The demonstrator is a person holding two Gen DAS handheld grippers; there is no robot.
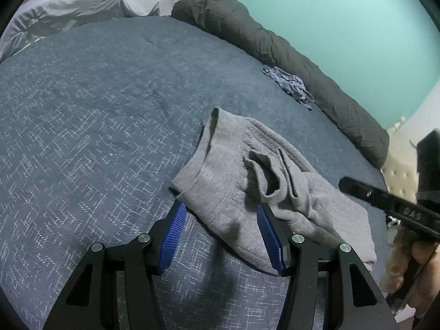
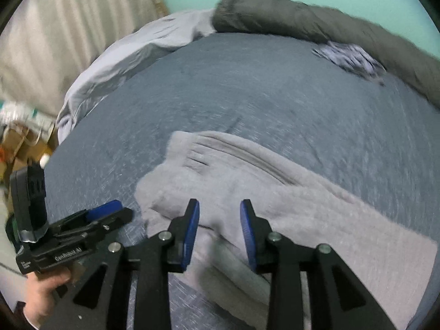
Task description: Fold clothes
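A grey sweatshirt-like garment (image 1: pixel 247 187) lies rumpled and partly folded on the blue bedspread (image 1: pixel 82 115). My left gripper (image 1: pixel 220 209) stands open low over its near-left corner, with cloth between the blue pads but not pinched. In the right wrist view the same garment (image 2: pixel 275 181) spreads to the right. My right gripper (image 2: pixel 220 203) hovers open just above its near edge, holding nothing. That view is blurred. One blue finger (image 2: pixel 106 209) of the left gripper shows at the lower left, held by a hand (image 2: pixel 44 288).
A small crumpled blue-grey cloth (image 1: pixel 291 85) lies at the far right beside a rolled dark grey duvet (image 1: pixel 275 46). Pale bedding (image 1: pixel 68 8) is heaped at the far left. Boxes (image 2: pixel 22 143) stand on the floor beyond the bed's left edge.
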